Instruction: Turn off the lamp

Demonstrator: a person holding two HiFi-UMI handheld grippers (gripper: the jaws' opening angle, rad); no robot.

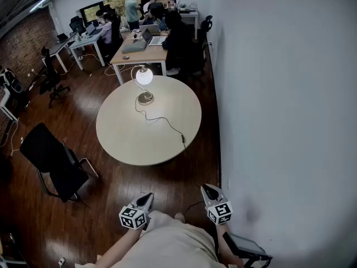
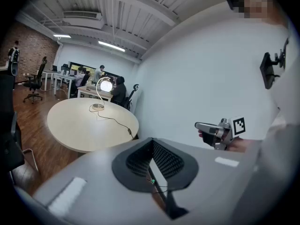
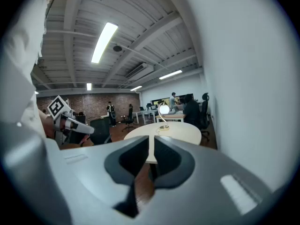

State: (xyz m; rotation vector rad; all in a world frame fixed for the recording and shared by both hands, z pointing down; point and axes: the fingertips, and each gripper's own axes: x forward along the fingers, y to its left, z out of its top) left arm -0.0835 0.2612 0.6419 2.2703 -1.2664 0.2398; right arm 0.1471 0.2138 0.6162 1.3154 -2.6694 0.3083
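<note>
A lit lamp with a round white globe on a curved stem stands at the far side of the round beige table. Its black cord runs across the top to an inline switch near the right front edge. Both grippers hang well short of the table, over the wooden floor. My left gripper is shut and empty. My right gripper shows a narrow slit between its jaws, with nothing in it. The lamp also glows ahead in the left gripper view, and the lamp shows in the right gripper view.
A black office chair stands left of the table. A white wall runs along the right. Desks with seated and standing people fill the back of the room. A dark object lies on the floor by my right foot.
</note>
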